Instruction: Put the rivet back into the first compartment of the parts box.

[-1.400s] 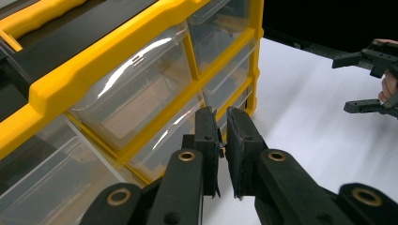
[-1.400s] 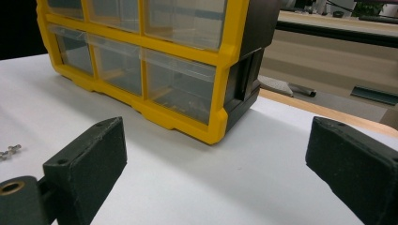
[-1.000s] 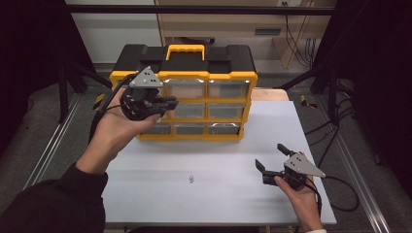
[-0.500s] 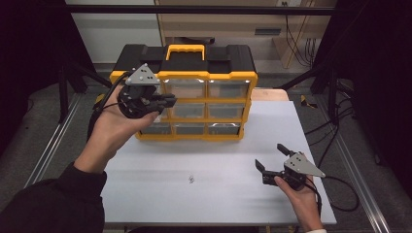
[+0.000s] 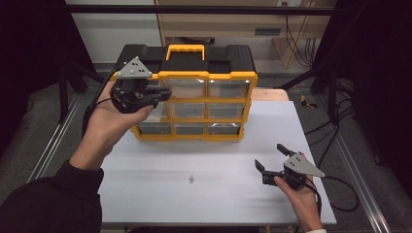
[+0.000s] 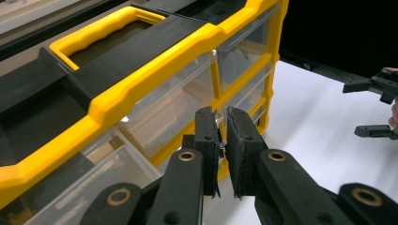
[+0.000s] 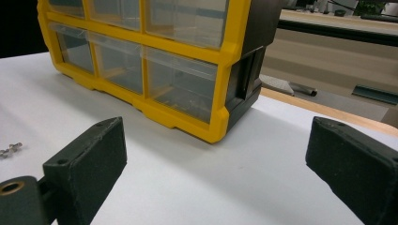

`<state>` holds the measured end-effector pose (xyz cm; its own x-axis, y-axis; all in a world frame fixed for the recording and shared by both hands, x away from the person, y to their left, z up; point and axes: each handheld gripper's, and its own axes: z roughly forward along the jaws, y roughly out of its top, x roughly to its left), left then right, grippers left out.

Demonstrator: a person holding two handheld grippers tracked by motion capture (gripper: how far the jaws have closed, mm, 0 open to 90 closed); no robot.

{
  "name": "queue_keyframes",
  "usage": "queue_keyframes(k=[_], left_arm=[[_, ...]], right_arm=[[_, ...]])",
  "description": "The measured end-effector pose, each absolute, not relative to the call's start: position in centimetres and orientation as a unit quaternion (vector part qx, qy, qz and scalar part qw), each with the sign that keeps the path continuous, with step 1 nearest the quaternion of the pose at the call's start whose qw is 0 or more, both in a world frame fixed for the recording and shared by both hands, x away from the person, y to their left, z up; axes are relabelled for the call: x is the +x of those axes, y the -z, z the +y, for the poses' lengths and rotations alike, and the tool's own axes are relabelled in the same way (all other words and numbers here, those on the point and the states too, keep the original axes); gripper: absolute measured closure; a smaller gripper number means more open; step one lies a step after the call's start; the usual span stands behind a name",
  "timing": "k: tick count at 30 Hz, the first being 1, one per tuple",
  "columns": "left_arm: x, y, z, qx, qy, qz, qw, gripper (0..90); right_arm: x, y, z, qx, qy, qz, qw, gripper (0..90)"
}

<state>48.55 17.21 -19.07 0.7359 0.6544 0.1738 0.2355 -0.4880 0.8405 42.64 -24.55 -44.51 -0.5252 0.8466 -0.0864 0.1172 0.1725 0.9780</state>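
Yellow and black organiser on a white tabletop

The organiser (image 5: 194,92) has a yellow frame and yellow handle (image 5: 184,50), a black top and black sides, with clear, colourless drawers (image 5: 190,110) between the yellow bars. The tabletop (image 5: 218,194) is plain white with a pale wood edge at its far right. The left claw (image 6: 223,145) is black with brass-coloured rivets; the right claw (image 5: 272,160) is black under a grey plate. The sleeve (image 5: 43,204) is black.

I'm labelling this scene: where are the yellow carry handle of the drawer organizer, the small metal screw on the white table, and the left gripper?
Yellow carry handle (image 5: 184,48), high view, front bar.
Small metal screw (image 5: 191,179), high view, its middle.
Left gripper (image 6: 223,133), left gripper view, between the nearly closed fingertips.
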Motion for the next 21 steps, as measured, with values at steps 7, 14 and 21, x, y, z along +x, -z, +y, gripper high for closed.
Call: queue_keyframes(k=[7,14,21], left_arm=[[48.7,18.9,17.9,0.821,-0.249,0.276,0.433,82.6],[48.7,18.8,18.4,0.816,-0.250,0.281,0.439,82.6],[49.1,18.9,19.2,0.817,-0.255,0.289,0.430,82.6]], right_arm=[[42.6,44.5,-24.5,0.351,-0.539,0.687,0.338,5.6],[42.6,44.5,-24.5,0.351,-0.537,0.688,0.338,5.6],[42.6,44.5,-24.5,0.351,-0.538,0.688,0.338,5.6]])
